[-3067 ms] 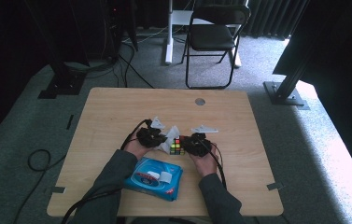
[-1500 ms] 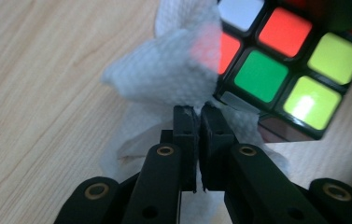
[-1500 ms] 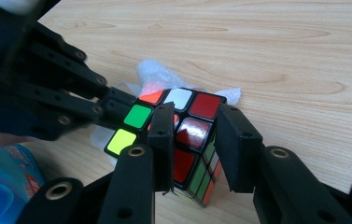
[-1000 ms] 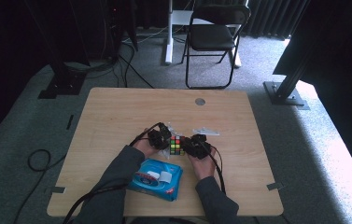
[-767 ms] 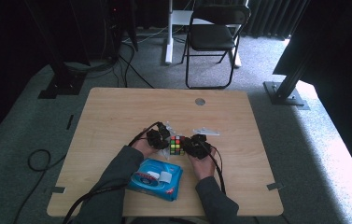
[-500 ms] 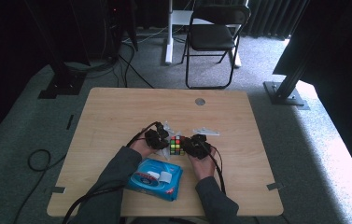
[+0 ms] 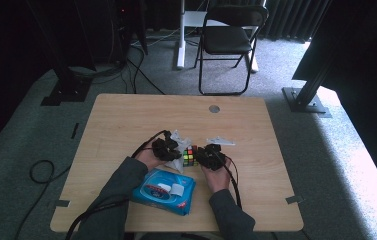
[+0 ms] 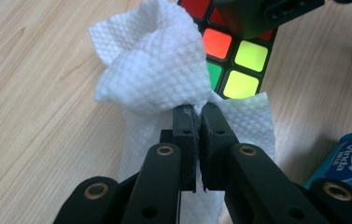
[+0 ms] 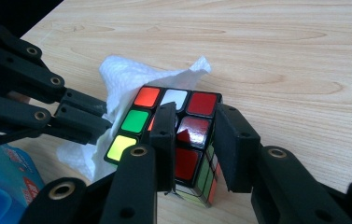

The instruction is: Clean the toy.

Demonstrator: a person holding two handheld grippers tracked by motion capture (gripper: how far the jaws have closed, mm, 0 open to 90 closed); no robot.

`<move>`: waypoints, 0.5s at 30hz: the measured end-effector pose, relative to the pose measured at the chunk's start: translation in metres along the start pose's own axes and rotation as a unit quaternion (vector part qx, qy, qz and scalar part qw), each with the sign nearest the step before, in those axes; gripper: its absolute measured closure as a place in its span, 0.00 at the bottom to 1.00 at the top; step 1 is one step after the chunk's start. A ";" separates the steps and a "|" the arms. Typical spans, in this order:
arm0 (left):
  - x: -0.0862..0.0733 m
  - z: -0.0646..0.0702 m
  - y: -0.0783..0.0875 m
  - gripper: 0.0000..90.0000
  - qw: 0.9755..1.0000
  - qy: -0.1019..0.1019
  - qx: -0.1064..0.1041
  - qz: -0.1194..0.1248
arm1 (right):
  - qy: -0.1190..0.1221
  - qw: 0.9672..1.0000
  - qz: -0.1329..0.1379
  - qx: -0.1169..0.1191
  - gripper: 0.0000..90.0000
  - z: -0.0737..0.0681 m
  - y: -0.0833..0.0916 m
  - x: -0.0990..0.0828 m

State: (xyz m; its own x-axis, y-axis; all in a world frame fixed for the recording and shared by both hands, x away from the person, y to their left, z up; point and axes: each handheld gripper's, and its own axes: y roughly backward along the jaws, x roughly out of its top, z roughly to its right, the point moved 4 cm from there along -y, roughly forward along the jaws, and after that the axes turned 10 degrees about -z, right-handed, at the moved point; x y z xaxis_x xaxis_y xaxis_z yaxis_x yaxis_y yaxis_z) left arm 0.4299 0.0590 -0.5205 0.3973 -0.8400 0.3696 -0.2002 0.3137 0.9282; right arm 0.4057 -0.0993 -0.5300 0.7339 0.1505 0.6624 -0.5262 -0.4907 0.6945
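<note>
High view: the person's two hands meet near the middle of the wooden counter (image 7: 126, 125), with a Rubik's cube (image 7: 190, 156) between them. The left gripper (image 7: 166, 149) carries a white wet wipe (image 7: 179, 142) against the cube's left side, and the right gripper (image 7: 211, 156) closes in from the right, apparently to steady the cube while it is wiped. A blue wet-wipe pack (image 7: 166, 190) lies just in front of the hands, close to the forearms, and a black folding chair (image 7: 228, 37) stands on the carpet well beyond the counter.

Left gripper view: the left gripper (image 8: 195, 122) has its jaws shut on the wet wipe (image 8: 157, 74), pinching a bunched fold so that the loose part billows forward against the Rubik's cube (image 8: 234, 63). The wipe covers much of the cube's near face. A jaw of the other gripper rests on the cube's top at the upper edge, and the corner of the wet-wipe pack (image 8: 351, 156) shows at the right.

Right gripper view: the right gripper (image 9: 194, 135) has its jaws partly closed across one corner of the Rubik's cube (image 9: 183, 135), one on the top face and one beside the right-hand side face; the hold looks firm, though contact on the right jaw is hard to confirm. The wet wipe (image 9: 117, 79) is pressed behind and to the left of the cube, and the left gripper's jaws crowd that side.
</note>
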 end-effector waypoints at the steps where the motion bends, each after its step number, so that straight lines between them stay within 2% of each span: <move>1: 0.000 0.001 -0.002 0.96 1.000 -0.002 0.002 -0.004 | 0.000 1.000 0.000 0.000 0.78 0.000 0.000 0.000; 7: 0.001 0.004 -0.010 0.96 0.999 -0.018 0.017 -0.027 | -0.001 1.000 0.000 0.000 0.77 0.000 0.000 0.000; 10: 0.002 0.004 -0.016 0.96 0.998 -0.030 0.029 -0.051 | -0.002 1.000 0.000 -0.001 0.78 0.000 0.000 0.000; 15: 0.004 0.004 -0.020 0.96 0.997 -0.030 0.035 -0.062 | -0.003 1.000 -0.001 -0.001 0.77 0.000 0.000 0.000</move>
State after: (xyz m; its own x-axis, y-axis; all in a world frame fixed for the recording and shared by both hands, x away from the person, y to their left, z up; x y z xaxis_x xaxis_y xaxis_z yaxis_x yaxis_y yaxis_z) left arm 0.4316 0.0474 -0.5375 0.3690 -0.8960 0.2472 -0.2154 0.1762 0.9605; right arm 0.4057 -0.0991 -0.5299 0.7370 0.1465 0.6599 -0.5261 -0.4887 0.6960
